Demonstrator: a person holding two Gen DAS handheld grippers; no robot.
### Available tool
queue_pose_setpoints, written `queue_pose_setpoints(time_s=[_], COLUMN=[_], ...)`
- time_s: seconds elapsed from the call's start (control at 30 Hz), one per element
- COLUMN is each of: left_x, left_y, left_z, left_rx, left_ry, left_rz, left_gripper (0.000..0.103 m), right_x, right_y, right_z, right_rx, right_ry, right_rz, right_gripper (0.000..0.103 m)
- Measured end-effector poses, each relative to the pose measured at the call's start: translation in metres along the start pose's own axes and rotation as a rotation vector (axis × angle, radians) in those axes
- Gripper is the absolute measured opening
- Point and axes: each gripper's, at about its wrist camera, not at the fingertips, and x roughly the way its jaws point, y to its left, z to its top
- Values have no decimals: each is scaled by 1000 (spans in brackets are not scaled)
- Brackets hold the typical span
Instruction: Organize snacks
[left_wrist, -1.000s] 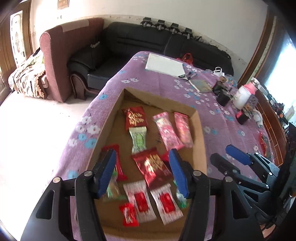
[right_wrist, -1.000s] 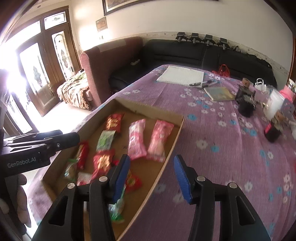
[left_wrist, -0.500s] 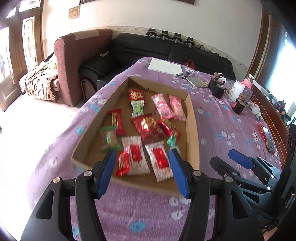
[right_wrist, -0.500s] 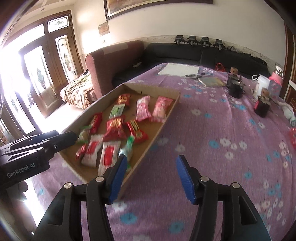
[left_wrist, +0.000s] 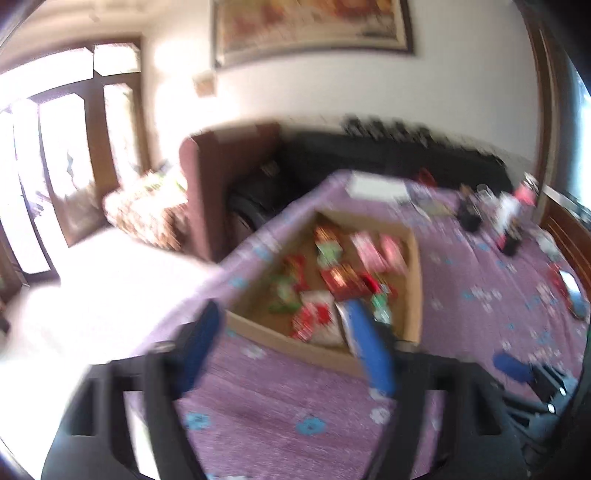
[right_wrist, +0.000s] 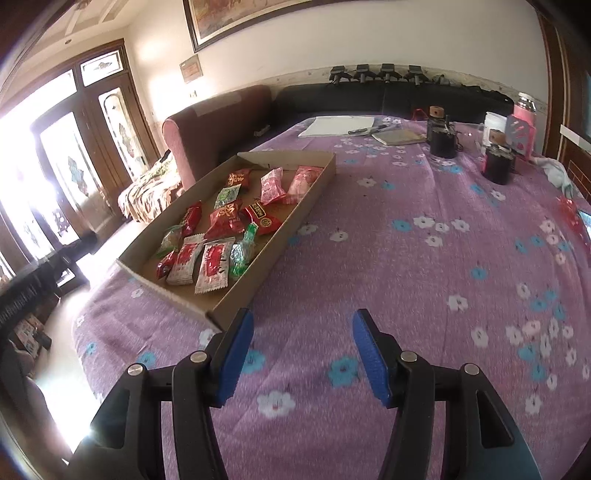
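Two grippers, both spread and empty | right gripper (right_wrist: 302, 352) hung over purple tablecloth (right_wrist: 424, 258), snack tray (right_wrist: 236, 304) ahead-left, wrappers sharp | left gripper (left_wrist: 284, 347) saw tray (left_wrist: 414, 280) dead ahead, blurred | right view alone showed black jars (right_wrist: 442, 142).

Your snacks (right_wrist: 221, 225), red, pink, green and white packets, lie flat in the open box (right_wrist: 317, 184), far left.
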Motion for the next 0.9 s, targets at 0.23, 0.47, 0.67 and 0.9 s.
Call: queue_pose_setpoints(time_s=[0.23, 0.47, 0.67, 0.9], left_x=[-69, -43, -27, -8], left_y=[24, 24, 19, 21], left_z=[-2, 1, -11, -20], left_rx=[-104, -93, -72, -82], left_ry=[-324, -110, -2, 79], left_rz=[14, -30, -18, -34], left_gripper=[103, 103, 103, 103], right_x=[-32, -52, -47, -27], right_y=[12, 37, 53, 61], right_z=[-5, -12, -21, -27], right_rx=[-42, -139, -206, -230], right_ry=[-70, -127, -111, -50], right_rz=[23, 16, -6, 6], right_gripper=[63, 70, 75, 75])
